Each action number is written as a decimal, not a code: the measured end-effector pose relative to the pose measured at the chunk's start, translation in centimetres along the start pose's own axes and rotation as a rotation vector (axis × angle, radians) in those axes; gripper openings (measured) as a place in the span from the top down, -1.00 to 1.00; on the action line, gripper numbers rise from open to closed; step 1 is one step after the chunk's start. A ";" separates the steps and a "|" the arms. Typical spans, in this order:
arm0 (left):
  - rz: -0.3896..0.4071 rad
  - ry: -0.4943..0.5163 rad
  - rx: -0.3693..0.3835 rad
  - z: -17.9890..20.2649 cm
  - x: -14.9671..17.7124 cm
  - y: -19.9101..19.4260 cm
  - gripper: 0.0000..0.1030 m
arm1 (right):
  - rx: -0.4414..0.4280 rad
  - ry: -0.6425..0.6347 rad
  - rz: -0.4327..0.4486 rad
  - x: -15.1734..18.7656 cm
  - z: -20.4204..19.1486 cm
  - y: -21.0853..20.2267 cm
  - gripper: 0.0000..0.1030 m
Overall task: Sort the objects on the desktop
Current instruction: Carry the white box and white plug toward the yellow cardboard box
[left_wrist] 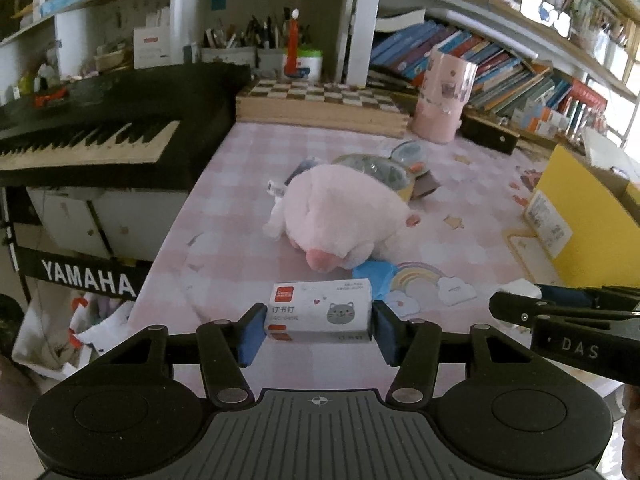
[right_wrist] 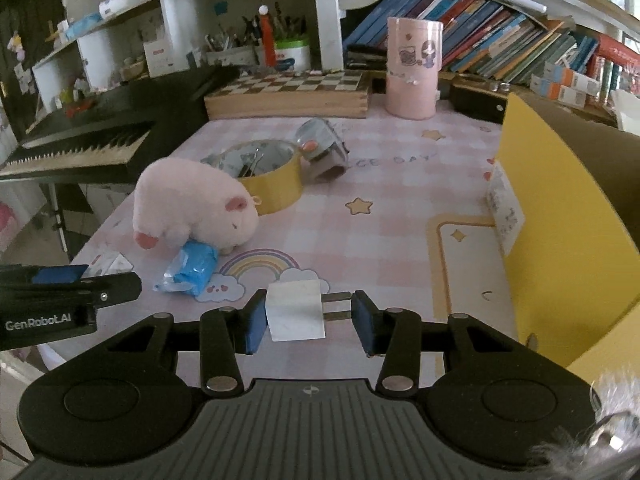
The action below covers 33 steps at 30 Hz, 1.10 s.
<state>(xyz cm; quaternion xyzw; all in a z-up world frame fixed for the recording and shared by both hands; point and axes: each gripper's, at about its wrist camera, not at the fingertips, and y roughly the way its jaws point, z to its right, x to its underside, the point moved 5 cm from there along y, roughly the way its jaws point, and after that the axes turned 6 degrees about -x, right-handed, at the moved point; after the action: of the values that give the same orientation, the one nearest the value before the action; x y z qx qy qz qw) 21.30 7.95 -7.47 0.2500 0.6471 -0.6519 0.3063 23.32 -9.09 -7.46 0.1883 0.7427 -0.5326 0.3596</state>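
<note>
My left gripper [left_wrist: 319, 328] is shut on a white staple box [left_wrist: 320, 314] with a grey cat print, at the desk's near edge. My right gripper [right_wrist: 309, 320] is open around a white plug adapter [right_wrist: 296, 311] whose two metal prongs point right; the left pad touches it, the right pad stands apart. A pink plush pig [left_wrist: 340, 216] [right_wrist: 192, 204] lies mid-desk on a blue wrapped packet [right_wrist: 190, 270] [left_wrist: 374, 274]. Behind the pig are a yellow tape roll [right_wrist: 276, 184] and a small clear-domed object [right_wrist: 320, 140].
A yellow storage box [right_wrist: 560, 208] [left_wrist: 580, 220] stands at the right. A chessboard box [right_wrist: 292, 92], a pink cylinder [right_wrist: 412, 68] and bookshelves line the back. A Yamaha keyboard [left_wrist: 88, 136] borders the desk's left side.
</note>
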 end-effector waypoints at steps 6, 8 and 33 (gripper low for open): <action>0.026 0.001 0.048 0.9 -0.1 -2.3 -0.07 | -0.005 0.026 0.023 0.2 -0.1 -2.3 0.19; 0.039 0.006 0.062 1.1 -0.1 -3.3 -0.07 | -0.005 0.037 0.033 0.3 -0.1 -3.2 0.19; 0.063 0.139 0.226 7.0 4.5 -11.2 -0.07 | 0.100 0.155 0.108 7.3 1.6 -15.2 0.19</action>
<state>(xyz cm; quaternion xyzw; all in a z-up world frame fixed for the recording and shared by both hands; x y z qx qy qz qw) 10.56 0.39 -2.74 0.3477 0.5810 -0.6917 0.2512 8.87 -16.84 -3.10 0.2863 0.7294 -0.5328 0.3194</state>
